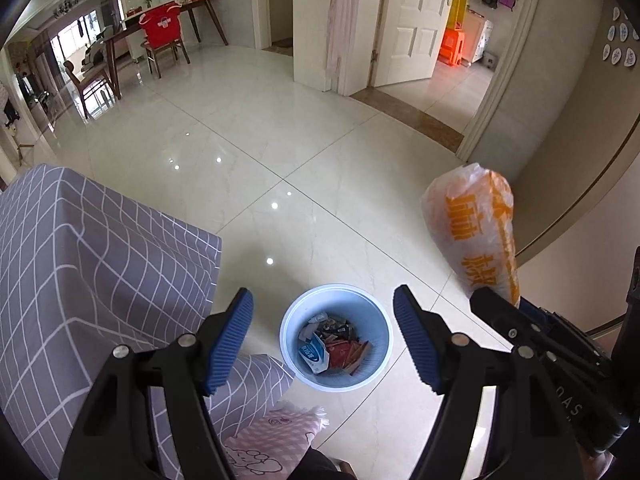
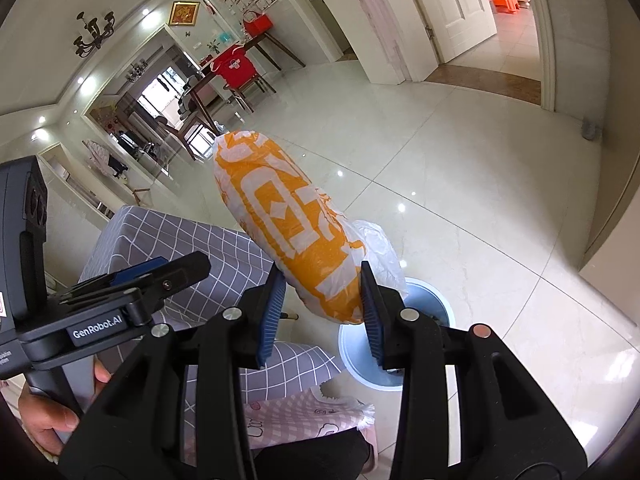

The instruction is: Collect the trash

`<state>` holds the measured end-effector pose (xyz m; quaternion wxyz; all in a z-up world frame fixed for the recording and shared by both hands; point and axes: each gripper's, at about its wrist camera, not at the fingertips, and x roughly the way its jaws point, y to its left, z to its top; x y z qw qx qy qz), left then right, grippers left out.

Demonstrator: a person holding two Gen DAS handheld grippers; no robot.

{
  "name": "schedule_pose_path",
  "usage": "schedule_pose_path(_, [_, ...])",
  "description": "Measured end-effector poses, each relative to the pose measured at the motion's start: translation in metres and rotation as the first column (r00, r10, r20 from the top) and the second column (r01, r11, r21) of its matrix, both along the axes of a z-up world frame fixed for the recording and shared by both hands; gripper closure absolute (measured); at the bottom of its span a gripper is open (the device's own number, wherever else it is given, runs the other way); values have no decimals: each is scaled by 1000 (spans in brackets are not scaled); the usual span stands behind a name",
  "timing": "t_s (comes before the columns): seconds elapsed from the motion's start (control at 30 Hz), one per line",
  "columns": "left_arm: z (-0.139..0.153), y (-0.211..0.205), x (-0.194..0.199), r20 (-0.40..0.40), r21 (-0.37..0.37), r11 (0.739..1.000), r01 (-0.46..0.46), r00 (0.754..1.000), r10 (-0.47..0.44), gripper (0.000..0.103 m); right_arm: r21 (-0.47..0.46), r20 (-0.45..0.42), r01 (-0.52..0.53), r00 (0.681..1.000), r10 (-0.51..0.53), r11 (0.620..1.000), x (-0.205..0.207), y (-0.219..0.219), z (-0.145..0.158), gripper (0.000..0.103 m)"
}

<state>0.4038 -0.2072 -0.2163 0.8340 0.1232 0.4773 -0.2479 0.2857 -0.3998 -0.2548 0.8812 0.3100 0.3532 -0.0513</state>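
A pale blue trash bin [image 1: 376,316] stands on the tiled floor, holding several wrappers [image 1: 332,344]. My left gripper [image 1: 323,336] is open and empty, held above the bin. My right gripper [image 2: 323,308] is shut on an orange-and-white plastic bag [image 2: 280,220], which sticks out forward and upward. The same bag shows in the left wrist view [image 1: 476,232] to the right of the bin, with the right gripper's body [image 1: 552,352] below it. In the right wrist view the bin [image 2: 428,292] is partly hidden behind the bag and fingers.
A table with a grey checked cloth [image 1: 80,272] stands left of the bin. A pink checked cloth [image 1: 276,436] lies below it. An open white door [image 1: 416,20] and a doorway are far ahead. A dining table with chairs [image 1: 160,36] stands far left.
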Motion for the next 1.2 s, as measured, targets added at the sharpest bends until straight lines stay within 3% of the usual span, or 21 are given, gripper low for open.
schedule_pose_path(0.27, [2, 12, 4, -4, -10, 999, -38, 999, 38, 31, -2, 5, -9, 1000, 9, 1000, 6, 2, 2, 63])
schedule_pose_path(0.33, [3, 14, 3, 0, -9, 999, -46, 999, 46, 27, 7, 0, -9, 1000, 9, 1000, 9, 2, 1, 56])
schedule_pose_path(0.4, [4, 17, 3, -8, -7, 999, -45, 999, 45, 27, 23, -43, 4, 999, -3, 1000, 13, 2, -6, 36])
schedule_pose_path(0.5, [4, 20, 2, -29, 2, 999, -49, 998, 49, 27, 76, -65, 3, 998, 2, 997, 16, 0, -16, 36])
schedule_pose_path(0.67, [12, 30, -6, -19, -5, 998, -62, 998, 62, 27, 78, -75, -10, 997, 16, 997, 12, 7, -17, 36])
schedule_pose_path(0.97, [58, 60, -38, 88, -25, 993, -112, 990, 114, 23, 5, 2, -42, 999, 42, 999, -12, 28, 33, 35])
schedule_pose_path(1.2, [113, 92, -87, 226, -47, 984, -172, 958, 178, 16, -92, 127, -79, 988, 91, 993, -51, 59, 94, 32])
